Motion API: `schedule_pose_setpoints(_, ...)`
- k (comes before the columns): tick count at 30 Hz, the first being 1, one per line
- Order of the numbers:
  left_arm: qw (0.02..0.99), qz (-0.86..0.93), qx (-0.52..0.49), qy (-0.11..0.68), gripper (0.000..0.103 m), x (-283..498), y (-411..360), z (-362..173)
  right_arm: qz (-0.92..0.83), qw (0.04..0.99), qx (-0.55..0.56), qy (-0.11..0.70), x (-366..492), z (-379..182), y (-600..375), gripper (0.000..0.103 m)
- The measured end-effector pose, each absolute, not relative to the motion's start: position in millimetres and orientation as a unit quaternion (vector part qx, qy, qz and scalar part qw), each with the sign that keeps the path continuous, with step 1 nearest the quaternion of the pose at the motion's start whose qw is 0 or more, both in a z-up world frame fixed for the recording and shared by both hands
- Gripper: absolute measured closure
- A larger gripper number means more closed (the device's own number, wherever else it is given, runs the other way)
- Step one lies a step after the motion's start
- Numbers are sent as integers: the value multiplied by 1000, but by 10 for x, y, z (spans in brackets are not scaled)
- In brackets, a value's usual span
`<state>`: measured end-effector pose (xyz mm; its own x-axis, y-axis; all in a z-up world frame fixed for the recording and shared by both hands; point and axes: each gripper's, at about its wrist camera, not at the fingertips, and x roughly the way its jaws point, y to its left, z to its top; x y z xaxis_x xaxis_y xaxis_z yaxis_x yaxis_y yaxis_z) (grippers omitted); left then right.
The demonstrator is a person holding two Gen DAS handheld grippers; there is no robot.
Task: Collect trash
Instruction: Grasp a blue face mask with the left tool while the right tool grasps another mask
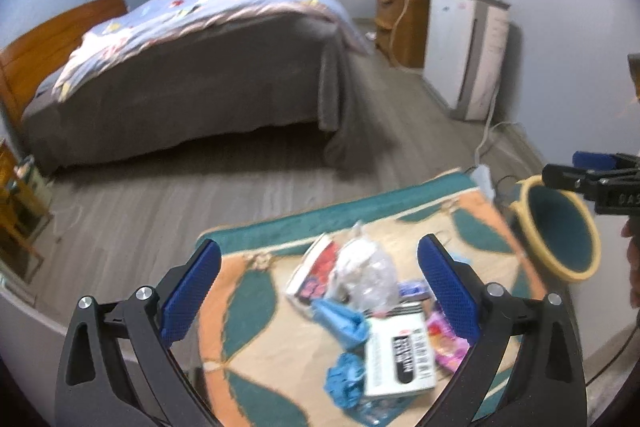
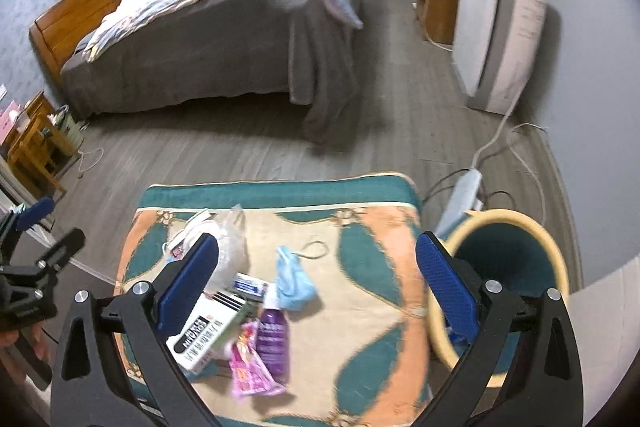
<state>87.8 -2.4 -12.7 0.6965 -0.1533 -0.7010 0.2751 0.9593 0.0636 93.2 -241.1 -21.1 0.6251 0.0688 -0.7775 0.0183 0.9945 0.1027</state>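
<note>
Both tongs gape wide and hold nothing: the left tongs [image 1: 320, 291] hang over the trash pile [image 1: 368, 311], the right tongs [image 2: 316, 291] over its near edge. By my reading no piece has been lifted yet; the step in hand is choosing a first one. The pile sits bunched on the patterned mat [image 2: 372, 291] covering the counter: a clear bag [image 2: 232, 247], a blue mask [image 2: 294, 281], a white box [image 2: 204, 335], a purple bottle [image 2: 273, 341] and a pink wrapper [image 2: 250, 367], some overlapping. Next comes closing on one loose piece, likely the mask, and carrying it to the bin [image 2: 508, 227], which stands open just beside the counter's right edge. Thin pieces may slip.
</note>
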Motion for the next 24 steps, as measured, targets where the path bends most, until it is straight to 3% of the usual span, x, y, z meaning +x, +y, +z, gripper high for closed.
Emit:
schedule_pose_setpoints(12,887,-61,81,451,5,1176,224,-901,8,872,10,489,1236,-1089,-2246,6)
schedule_pose_setpoints(17,864,-64,33,498,5,1283,201,-1237,16,865,0,501,1326,-1295,-2209,6)
schedule_pose_setpoints(24,844,-77,71,527,5,1290,-55,-1594,24,841,-18,540,1450,-1694,-2099,6)
